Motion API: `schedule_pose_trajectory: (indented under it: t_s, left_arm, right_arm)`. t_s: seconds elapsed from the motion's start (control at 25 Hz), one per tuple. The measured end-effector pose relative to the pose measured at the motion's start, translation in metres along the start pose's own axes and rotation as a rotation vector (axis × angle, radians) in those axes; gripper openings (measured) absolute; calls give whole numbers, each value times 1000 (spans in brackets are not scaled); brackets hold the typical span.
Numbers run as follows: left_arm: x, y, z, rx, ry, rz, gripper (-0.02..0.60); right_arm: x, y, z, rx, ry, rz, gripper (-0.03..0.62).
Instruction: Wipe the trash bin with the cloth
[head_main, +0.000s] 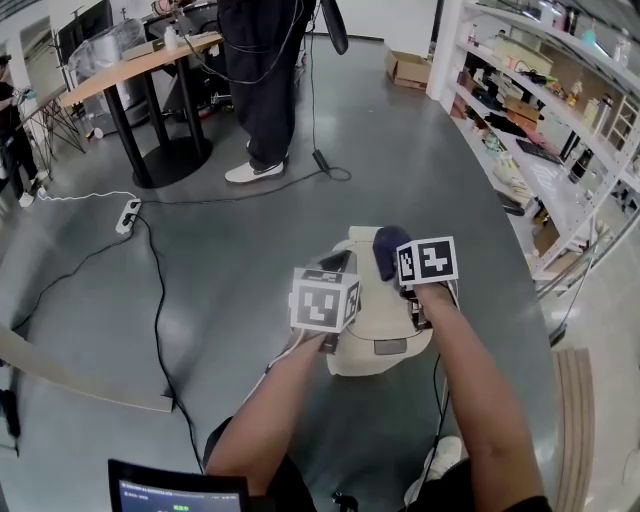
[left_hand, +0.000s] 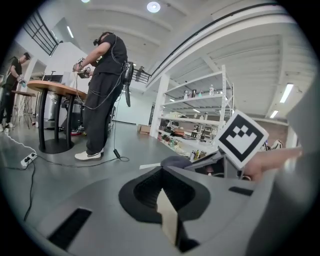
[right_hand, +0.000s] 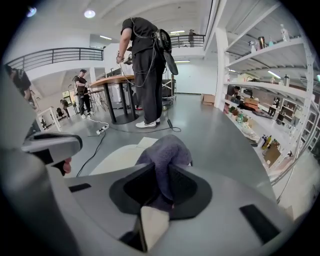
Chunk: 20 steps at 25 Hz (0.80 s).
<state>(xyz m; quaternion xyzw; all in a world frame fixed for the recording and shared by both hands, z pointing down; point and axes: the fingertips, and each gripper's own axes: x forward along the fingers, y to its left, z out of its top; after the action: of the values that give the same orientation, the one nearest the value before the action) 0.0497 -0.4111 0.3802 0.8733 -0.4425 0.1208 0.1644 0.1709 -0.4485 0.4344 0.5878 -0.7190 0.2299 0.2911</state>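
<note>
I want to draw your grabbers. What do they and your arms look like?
The left gripper and right gripper look alike: smooth grey bodies with a dark hollow round the jaws and dark slots. Each carries a cube, left and right, with black-and-white square markers. The forearms have no sleeves on them.

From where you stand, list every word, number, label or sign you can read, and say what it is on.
No text is readable.
Left marker cube and right marker cube: black-and-white square patterns, no letters.
Screen at the head view's bottom edge: green line, too small to read.
Goods on the shelves: labels too small to read.
</note>
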Motion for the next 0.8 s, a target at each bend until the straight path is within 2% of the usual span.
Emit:
schedule_pose_trajectory:
  t_s: [0.24,0.36,0.48,0.6,0.72,0.8]
  left_arm:
    - [-3,-2,3,8,8,1,-3]
    - [-11,0,5,26,6,10,-3]
    - [-26,11,5,19,5,32,-3]
    - [-44,19,5,12,12,61,-3]
    - [-62,27,4,21,19,89,-3]
    - [-74,30,2,20,22,103,-3]
  right_arm:
    - [-11,-40,-6,13,10,-84,74]
    - [-24,-36,0,12,-33,-82,74]
    - [-42,1,14,-22,-89,-23,74]
    - [-60,54,24,-53,-132,72,74]
    - [-64,102,21,-87,-122,147,74]
    - [-60,124,8,-110,-89,158,74]
